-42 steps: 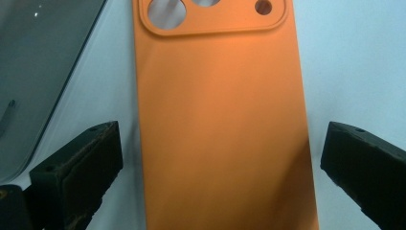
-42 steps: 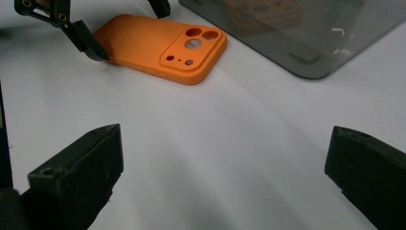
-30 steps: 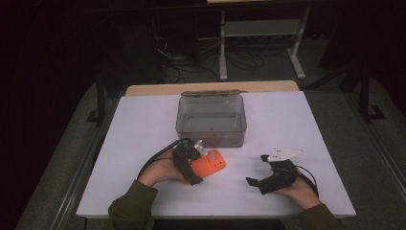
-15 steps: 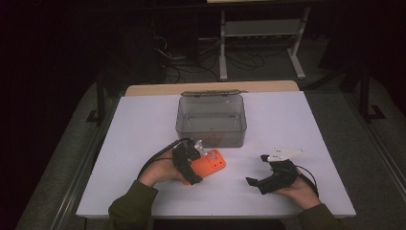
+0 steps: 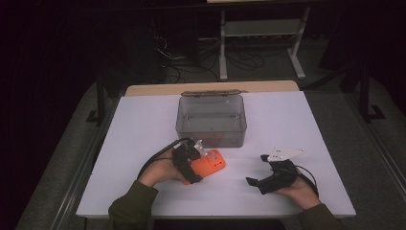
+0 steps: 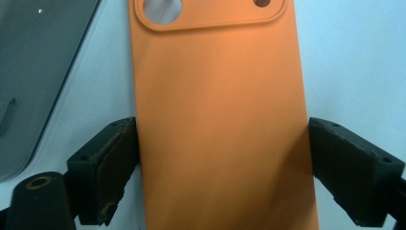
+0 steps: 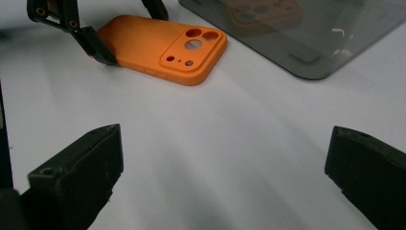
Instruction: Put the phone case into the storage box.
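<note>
Item: orange phone case [image 6: 220, 124], soft matte finish, rounded corners, a raised camera panel with several round cut-outs at one end. It is laid flat, back up, on the white table [image 5: 297, 120], just in front of the grey translucent box [image 5: 211, 120] and apart from it.

Handling: the case is spanned across its width by the left gripper [image 5: 191, 165]. Its jaws have just been closing, and in the left gripper view both pads are seen set against the case's long edges; the case is judged clamped.

Step in hand: the grasp, judged just completed; the case has not yet been lifted.

Next move: a lift is called for, with the thin, pliable case kept level so it does not bow or slip, then probably a carry toward the box.

Also present: the right gripper [image 5: 268, 175], resting near the front of the table, well apart from the case, jaws wide apart and holding nothing.
</note>
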Demonstrator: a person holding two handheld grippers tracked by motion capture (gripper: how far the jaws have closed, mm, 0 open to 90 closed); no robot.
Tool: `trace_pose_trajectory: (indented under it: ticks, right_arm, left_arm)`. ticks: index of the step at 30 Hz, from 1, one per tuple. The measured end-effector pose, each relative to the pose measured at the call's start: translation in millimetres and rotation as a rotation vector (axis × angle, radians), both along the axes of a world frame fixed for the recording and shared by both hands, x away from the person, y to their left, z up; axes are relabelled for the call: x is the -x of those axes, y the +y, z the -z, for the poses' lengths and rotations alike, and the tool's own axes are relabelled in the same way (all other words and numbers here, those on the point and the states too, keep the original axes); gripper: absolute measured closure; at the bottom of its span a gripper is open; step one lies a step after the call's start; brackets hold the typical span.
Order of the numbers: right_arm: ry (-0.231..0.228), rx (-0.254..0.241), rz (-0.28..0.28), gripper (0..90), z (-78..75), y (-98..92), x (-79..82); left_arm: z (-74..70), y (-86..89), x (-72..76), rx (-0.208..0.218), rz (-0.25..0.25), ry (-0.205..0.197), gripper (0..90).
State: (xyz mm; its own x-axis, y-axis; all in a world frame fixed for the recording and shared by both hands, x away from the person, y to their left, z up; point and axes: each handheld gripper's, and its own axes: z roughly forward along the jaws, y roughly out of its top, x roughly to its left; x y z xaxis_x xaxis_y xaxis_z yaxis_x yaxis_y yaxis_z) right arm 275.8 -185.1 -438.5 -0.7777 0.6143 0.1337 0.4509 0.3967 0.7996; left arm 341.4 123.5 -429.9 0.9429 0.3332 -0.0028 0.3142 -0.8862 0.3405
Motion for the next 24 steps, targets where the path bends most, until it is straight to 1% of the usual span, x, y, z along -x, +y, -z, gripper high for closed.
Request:
trace_pose_trajectory:
  ticks: [14,17,19,22,24]
  right_arm:
    - [0.0,0.0,0.0,0.0,-0.1,0.0,0.0]
    - [0.0,0.0,0.0,0.0,-0.1,-0.2,0.0]
    - [0.0,0.0,0.0,0.0,-0.1,-0.3,-0.1]
    - [-0.001,0.001,0.0,0.0,0.0,-0.3,-0.1]
    - [-0.001,0.0,0.0,0.0,-0.1,-0.4,-0.1]
  left_arm:
    - [-1.1,-0.4,-0.4,-0.006,-0.013,0.004,14.6]
    - [-1.3,0.1,-0.7,-0.001,-0.013,0.007,14.7]
    - [-1.9,0.5,-0.9,0.01,-0.015,0.012,14.7]
    - [-5.7,1.2,-0.1,0.03,-0.014,0.013,14.8]
    - [-10.0,1.8,0.4,0.031,-0.009,0.004,14.9]
